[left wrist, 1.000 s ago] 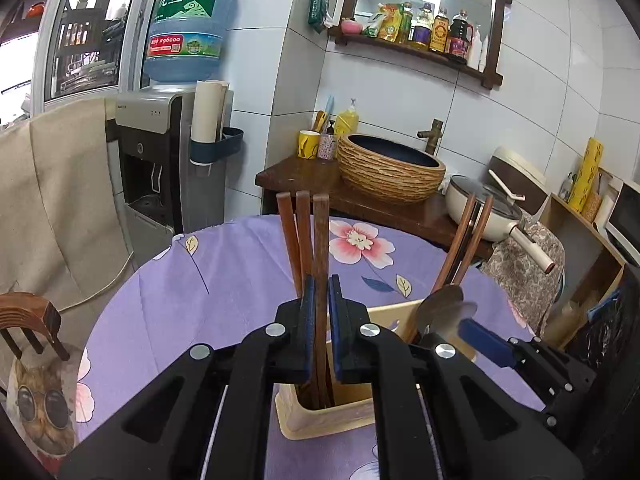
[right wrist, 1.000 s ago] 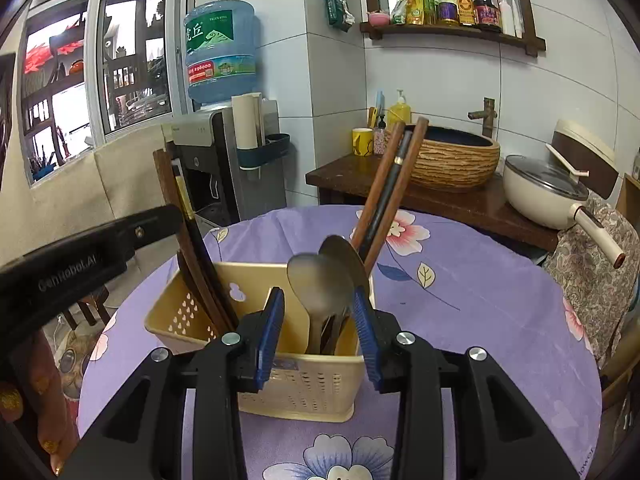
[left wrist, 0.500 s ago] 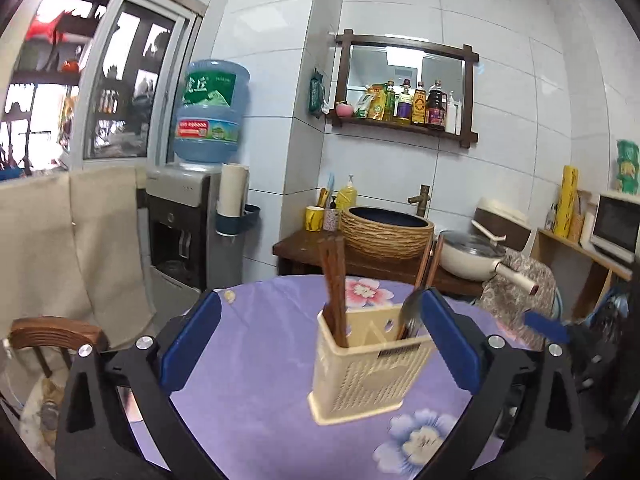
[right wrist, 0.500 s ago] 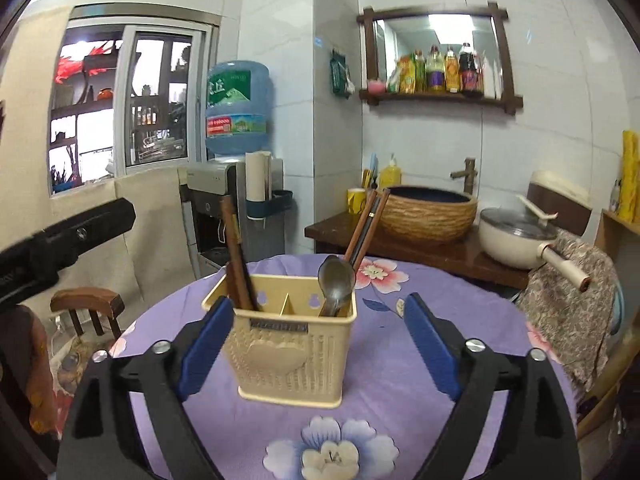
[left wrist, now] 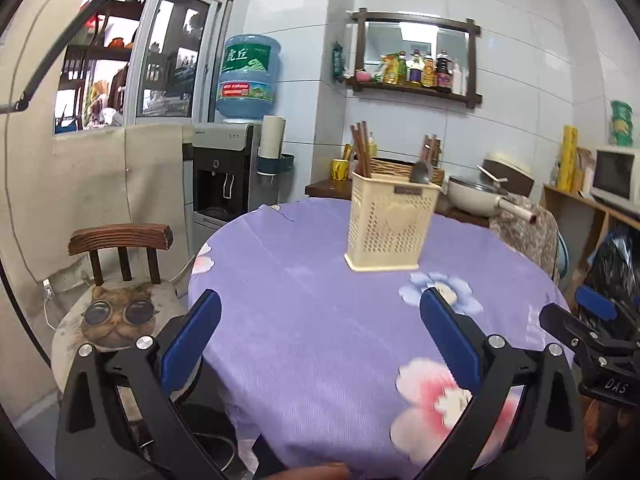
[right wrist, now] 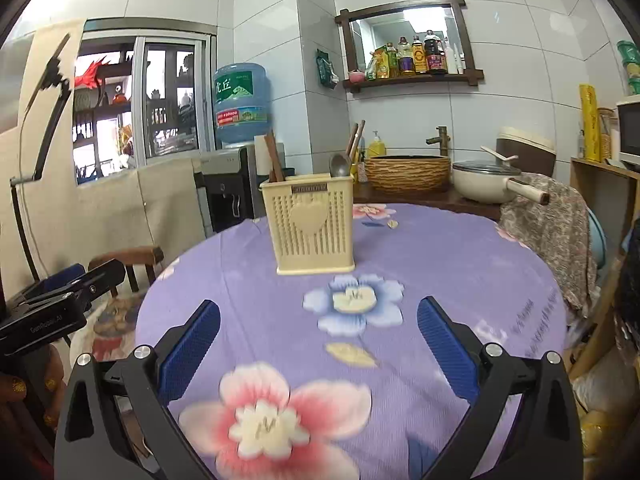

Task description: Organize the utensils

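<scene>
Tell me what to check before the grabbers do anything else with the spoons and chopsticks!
1. Left gripper fingers apart, nothing held: ok.
2. Right gripper fingers apart, nothing held: ok.
3. Utensil holder upright on the table: ok.
4. Chopsticks and spoon standing inside the holder: ok.
5. No loose utensils on the visible tablecloth: ok.
6. Utensils sorted into the right compartments: cannot tell, the dividers are hidden.

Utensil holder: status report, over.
Left tool and right tool open, empty. Utensil holder upright on table, chopsticks and spoon inside. Nothing in the way.
</scene>
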`<state>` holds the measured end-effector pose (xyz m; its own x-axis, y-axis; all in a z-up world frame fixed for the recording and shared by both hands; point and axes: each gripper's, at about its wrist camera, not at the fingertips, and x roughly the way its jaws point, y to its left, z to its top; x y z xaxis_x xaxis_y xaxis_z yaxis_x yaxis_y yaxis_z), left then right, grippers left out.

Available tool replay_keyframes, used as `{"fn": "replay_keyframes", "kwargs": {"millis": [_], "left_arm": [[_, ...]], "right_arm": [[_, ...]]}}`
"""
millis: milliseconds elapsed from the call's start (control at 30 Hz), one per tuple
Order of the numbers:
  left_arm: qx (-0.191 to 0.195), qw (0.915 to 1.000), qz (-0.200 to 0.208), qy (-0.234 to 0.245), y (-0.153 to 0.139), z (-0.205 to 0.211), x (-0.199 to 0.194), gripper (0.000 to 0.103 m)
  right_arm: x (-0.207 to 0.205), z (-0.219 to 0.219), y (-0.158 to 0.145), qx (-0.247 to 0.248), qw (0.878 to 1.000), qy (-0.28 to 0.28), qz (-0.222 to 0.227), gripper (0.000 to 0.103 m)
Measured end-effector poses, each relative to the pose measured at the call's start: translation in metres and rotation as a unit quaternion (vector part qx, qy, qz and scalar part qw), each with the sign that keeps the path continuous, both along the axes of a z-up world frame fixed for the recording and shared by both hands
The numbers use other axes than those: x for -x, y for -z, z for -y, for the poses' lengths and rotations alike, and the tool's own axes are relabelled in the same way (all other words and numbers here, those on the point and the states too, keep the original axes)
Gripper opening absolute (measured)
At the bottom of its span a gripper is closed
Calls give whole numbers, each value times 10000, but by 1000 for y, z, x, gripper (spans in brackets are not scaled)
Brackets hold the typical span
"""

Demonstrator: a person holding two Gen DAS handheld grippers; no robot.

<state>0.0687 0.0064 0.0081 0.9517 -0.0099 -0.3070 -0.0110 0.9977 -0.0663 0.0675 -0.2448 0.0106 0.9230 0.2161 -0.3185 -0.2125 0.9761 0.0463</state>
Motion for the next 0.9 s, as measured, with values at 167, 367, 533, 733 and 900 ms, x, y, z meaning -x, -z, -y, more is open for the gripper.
{"fn": "replay_keyframes", "kwargs": {"millis": [167, 367, 533, 733, 900], "left_arm": [[-110, 9998, 128, 85, 8, 13, 41, 98], [-5, 9998, 180, -16, 4, 13, 55, 98], [-21, 9996, 278, 42, 2, 14, 67, 98], [-33, 9995, 303, 39, -2, 14, 71, 98], [-37, 9995, 302, 28, -3, 16, 70, 98]], "right_arm": [[43, -1, 3, -124, 9995, 255, 170, 97], [73, -9, 0, 76, 9979, 448, 453, 97], [78, -11, 1, 51, 9980, 479, 399, 97], [87, -12, 3, 35, 9980, 454, 428, 97], [88, -14, 3, 49, 9982, 425, 422, 97]]}}
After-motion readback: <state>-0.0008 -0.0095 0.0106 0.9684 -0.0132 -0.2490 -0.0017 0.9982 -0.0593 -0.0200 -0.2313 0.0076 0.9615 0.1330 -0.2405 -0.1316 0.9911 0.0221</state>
